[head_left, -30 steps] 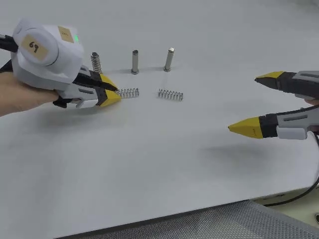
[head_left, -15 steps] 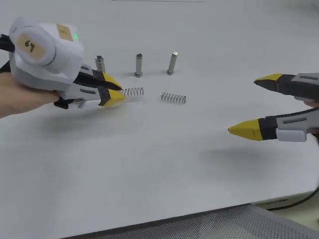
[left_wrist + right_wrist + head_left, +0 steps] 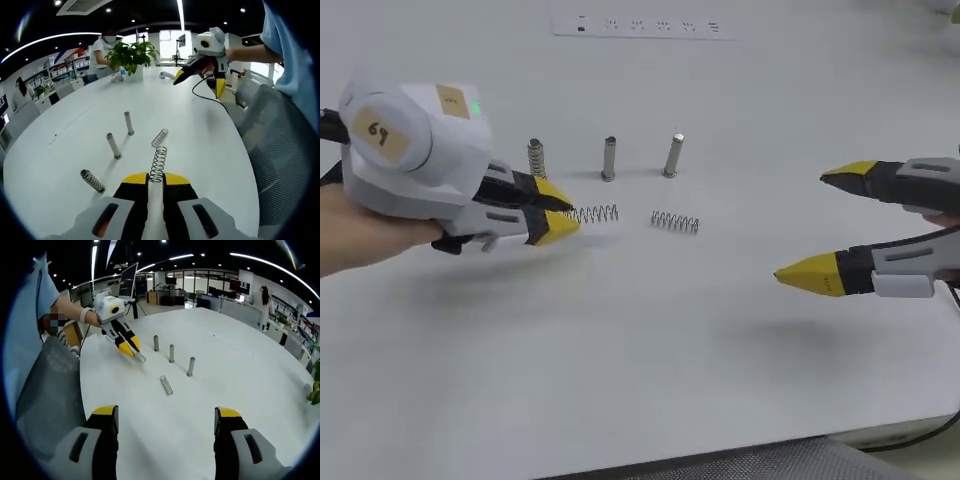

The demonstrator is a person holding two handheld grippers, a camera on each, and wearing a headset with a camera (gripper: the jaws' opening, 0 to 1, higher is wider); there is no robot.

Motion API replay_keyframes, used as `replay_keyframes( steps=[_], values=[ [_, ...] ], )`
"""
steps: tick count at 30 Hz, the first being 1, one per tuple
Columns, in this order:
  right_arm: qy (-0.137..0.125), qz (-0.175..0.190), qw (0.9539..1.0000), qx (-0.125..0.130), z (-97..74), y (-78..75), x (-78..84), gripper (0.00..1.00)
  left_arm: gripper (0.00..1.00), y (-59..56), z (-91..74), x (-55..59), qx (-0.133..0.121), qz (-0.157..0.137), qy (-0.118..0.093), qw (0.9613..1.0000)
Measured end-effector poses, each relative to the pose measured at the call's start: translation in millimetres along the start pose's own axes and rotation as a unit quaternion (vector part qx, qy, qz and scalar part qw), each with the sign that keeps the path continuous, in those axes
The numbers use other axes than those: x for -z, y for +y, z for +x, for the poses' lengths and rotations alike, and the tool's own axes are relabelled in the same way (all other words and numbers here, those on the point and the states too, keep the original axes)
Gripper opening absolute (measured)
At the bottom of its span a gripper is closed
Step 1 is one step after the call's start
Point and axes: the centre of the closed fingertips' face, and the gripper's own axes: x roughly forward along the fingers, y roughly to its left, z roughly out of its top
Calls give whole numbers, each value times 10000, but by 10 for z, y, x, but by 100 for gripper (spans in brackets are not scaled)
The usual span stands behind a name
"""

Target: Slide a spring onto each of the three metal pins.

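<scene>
While the left hand-held gripper (image 3: 568,214) clamps a spring (image 3: 597,213) by one end near the middle pin (image 3: 609,158), the right hand-held gripper (image 3: 800,226) stands released, well apart from it.

White table (image 3: 640,330); power strip (image 3: 642,27), likely, at far edge; potted plant (image 3: 132,52).

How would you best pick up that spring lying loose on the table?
Pinch the loose spring across its coils near one end, from above, with the open right gripper. It lies flat on its side, so the other end probably stays free for a bare pin.
</scene>
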Motion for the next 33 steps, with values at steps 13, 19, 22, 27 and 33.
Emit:
replay_keyframes(
  steps=[13,19,22,27,33],
  values=[
    [-109,-295,9992,-265,10,210,-184,76,2,-273,-201,-82,-153,-30,-155,9998],
    [-170,-460,9981,-378,50,387,-290,74,2,-419,-295,-80,-146,59,-149,9998],
    [-176,-512,9973,-491,72,424,-313,73,2,-459,-335,-72,-144,60,-153,9998],
    [-169,-573,9964,-604,122,559,-358,72,2,-518,-386,-116,-116,100,-203,9997],
    [-193,-629,9948,-779,189,711,-439,70,2,-559,-408,-170,-110,142,-287,9994]
  ],
)
